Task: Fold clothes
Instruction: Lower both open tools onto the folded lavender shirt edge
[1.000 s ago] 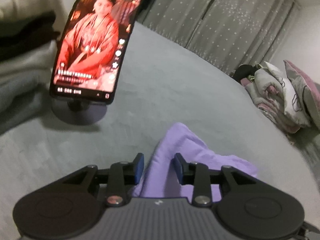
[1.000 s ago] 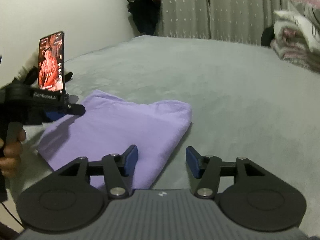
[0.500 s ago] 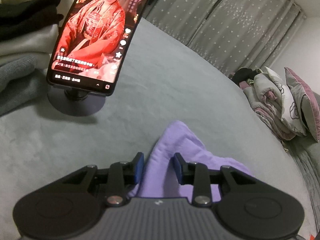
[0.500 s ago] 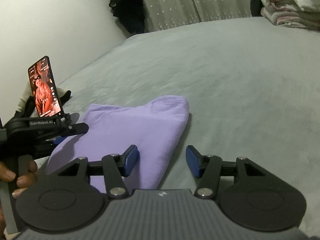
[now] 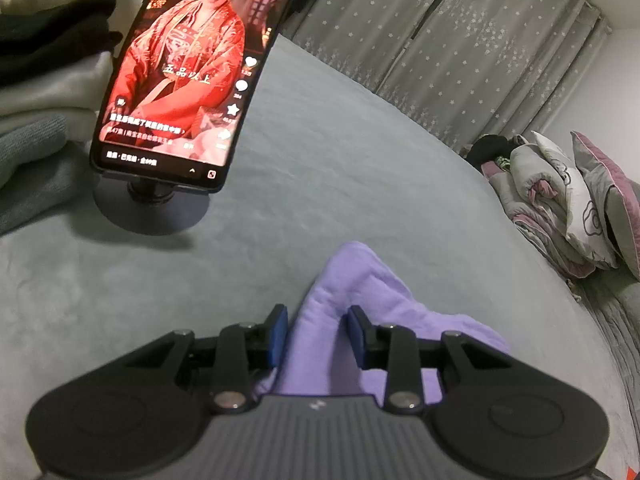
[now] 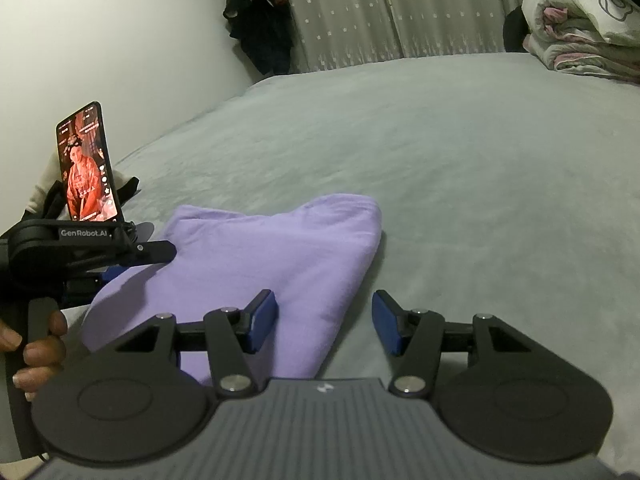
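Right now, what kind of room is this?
Most likely a bedroom. A wide bed with a grey cover fills the view, folded quilts and pillows are piled at its far end, and long curtains hang behind. A purple garment lies on the bed.

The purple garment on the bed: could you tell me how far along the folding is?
The purple garment already lies folded on the bed. The left gripper straddles one edge, the right gripper is open at its near corner. Any final fold is left.
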